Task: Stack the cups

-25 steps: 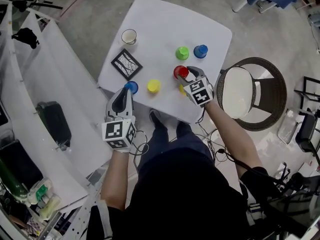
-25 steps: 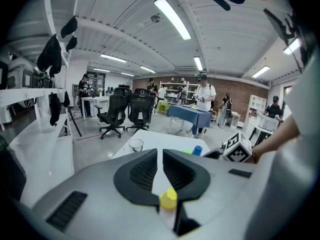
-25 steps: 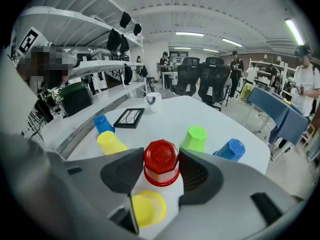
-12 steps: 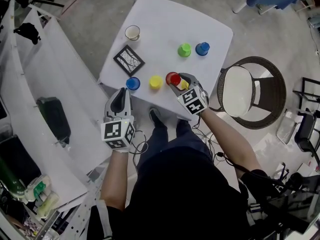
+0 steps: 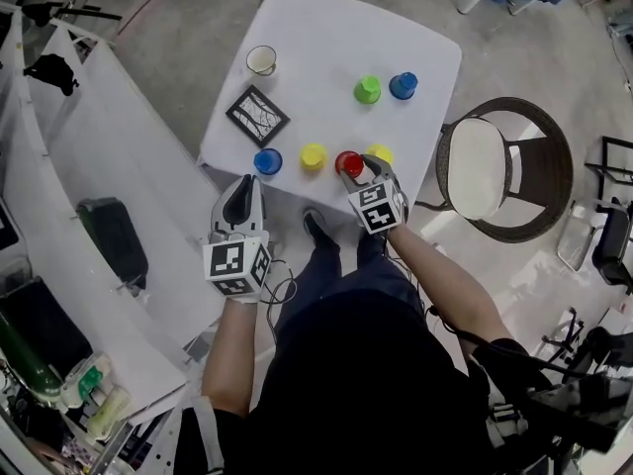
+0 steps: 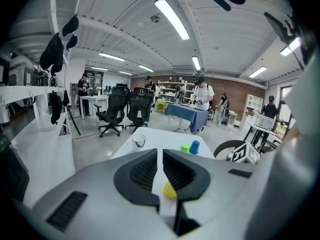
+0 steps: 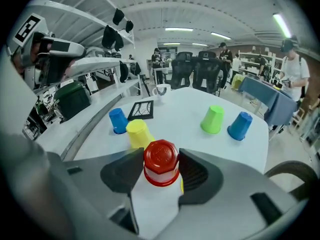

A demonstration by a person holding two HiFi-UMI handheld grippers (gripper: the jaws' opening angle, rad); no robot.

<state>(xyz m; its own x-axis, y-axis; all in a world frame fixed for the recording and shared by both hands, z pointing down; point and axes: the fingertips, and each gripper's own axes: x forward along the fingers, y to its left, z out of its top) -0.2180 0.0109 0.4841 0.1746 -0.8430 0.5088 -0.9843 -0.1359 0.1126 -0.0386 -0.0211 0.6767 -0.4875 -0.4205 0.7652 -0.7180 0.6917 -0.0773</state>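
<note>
White bench (image 5: 326,38), square, seen steeply from above; six cups on it or over it, all upside down, none nested yet.

Right gripper (image 5: 358,171): fingers closed on the red cup (image 7: 161,156), one pad at each side of it. Over the last second it has carried the cup from further back on the bench toward the near edge and leftward. The cup is now just right of a yellow cup (image 5: 314,155), in line with the near row. I cannot tell whether it hangs clear of the bench or rests on it.

Left gripper (image 5: 243,188): off the near-left edge, barely shifted, fingers narrow with only a slit between, nothing in it.

Judgement: red is on its way to cap that yellow cup, the first stack, not yet made.

Red cup: short, glossy, with an eight-sided base on top and a flared rim below. It sits upright in the grip, not tilted.

Other cups:
- Near blue cup (image 5: 267,160), left of yellow.
- Second yellow cup (image 5: 380,151), largely hidden by the gripper a second ago, now plain just right of red.
- Green cup (image 5: 368,89) and far blue cup (image 5: 403,85), side by side, well back.
</note>
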